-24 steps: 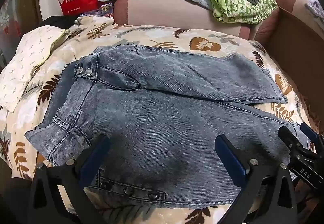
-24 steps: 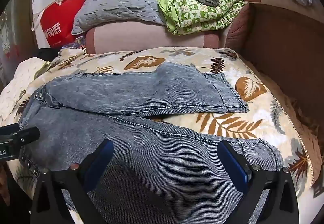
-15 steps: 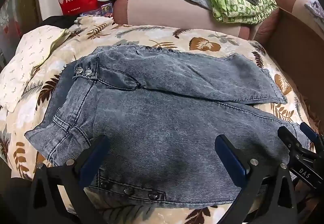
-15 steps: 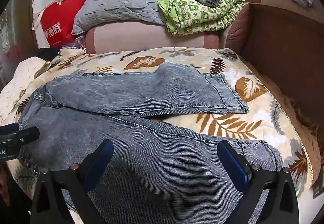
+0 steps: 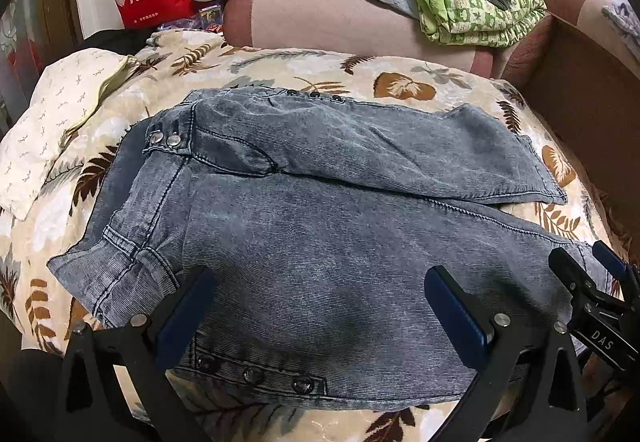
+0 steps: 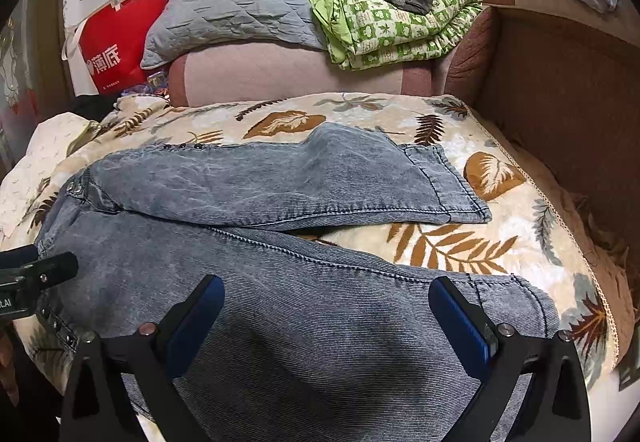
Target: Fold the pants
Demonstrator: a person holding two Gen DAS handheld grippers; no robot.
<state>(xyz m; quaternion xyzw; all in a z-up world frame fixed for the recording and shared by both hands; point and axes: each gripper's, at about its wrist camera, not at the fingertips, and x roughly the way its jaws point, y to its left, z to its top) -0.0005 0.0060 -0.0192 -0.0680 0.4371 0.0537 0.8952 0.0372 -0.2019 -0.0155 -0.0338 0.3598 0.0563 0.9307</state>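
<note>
Pants (image 5: 320, 242) are spread flat on the leaf-print blanket (image 5: 400, 74), legs splayed. Left gripper (image 5: 320, 306) and right gripper (image 6: 326, 316) are held apart, empty; matching edges should be pinched evenly.

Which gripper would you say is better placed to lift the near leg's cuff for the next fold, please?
Right, probably. The right gripper hangs open over the near leg by its cuff; the left gripper, also open, sits over the waist end of the pants.
</note>
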